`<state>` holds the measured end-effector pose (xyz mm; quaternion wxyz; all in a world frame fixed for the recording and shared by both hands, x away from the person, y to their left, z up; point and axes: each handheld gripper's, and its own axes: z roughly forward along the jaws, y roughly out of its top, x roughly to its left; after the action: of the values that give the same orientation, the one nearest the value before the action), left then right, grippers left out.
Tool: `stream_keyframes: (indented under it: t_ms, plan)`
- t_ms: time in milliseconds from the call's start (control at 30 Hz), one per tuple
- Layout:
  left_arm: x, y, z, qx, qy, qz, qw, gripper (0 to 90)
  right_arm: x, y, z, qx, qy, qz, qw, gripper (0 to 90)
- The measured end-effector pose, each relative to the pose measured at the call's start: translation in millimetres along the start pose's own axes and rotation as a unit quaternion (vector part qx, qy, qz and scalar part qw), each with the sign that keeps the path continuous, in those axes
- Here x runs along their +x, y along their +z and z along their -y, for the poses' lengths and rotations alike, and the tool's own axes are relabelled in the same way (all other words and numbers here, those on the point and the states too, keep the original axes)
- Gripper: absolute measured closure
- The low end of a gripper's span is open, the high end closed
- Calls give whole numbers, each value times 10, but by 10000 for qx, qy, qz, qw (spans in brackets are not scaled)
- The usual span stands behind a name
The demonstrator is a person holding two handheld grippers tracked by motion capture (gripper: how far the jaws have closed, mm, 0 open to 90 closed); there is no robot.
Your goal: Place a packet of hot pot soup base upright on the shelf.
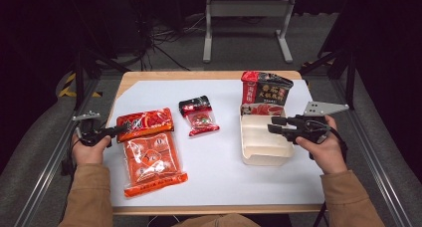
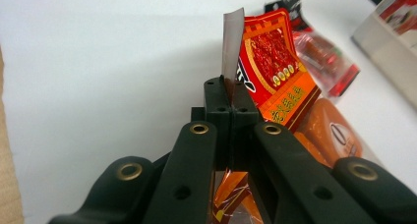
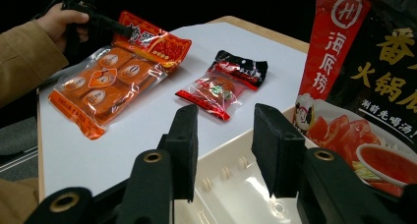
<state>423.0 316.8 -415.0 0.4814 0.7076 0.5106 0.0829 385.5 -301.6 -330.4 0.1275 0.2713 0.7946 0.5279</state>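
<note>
Left claw [image 1: 121, 130] clenched on the red-orange foil packet [image 1: 145, 122] – lifted, not yet boxed; right claw [image 1: 274, 124] hangs released over the cream plastic tray [image 1: 263, 155] – packing barely begun.

This looks like a lab or recording studio set up for data capture, not a home or shop. A small wooden tabletop [image 1: 209, 75] covered by a white sheet [image 1: 219, 152] stands between bare aluminium frame rails [image 1: 47, 162] on grey carpet flooring [image 1: 239, 43]. The surroundings are dark, with black walls and curtains. Loose black cables [image 1: 164, 48] trail across the floor behind, near the grey metal legs of another stand [image 1: 246, 23]. Yellow-and-black hazard tape [image 1: 67, 87] marks the floor at the left.
</note>
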Motion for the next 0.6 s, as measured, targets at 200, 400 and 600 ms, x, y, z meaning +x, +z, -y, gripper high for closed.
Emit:
stream_keyframes:
  t_ms: [200,400,600]
  plan:
    - [-126,-112,-74,-187,139,13,9997,900,18,17,-5,6,-7,-40,10000,642]
    - [-254,-213,-146,-365,265,103,9989,900,30,23,-13,9,-3,-85,10000,645]
    - [-438,-313,-222,-570,411,172,9974,900,33,17,-24,-31,33,-117,9999,654]
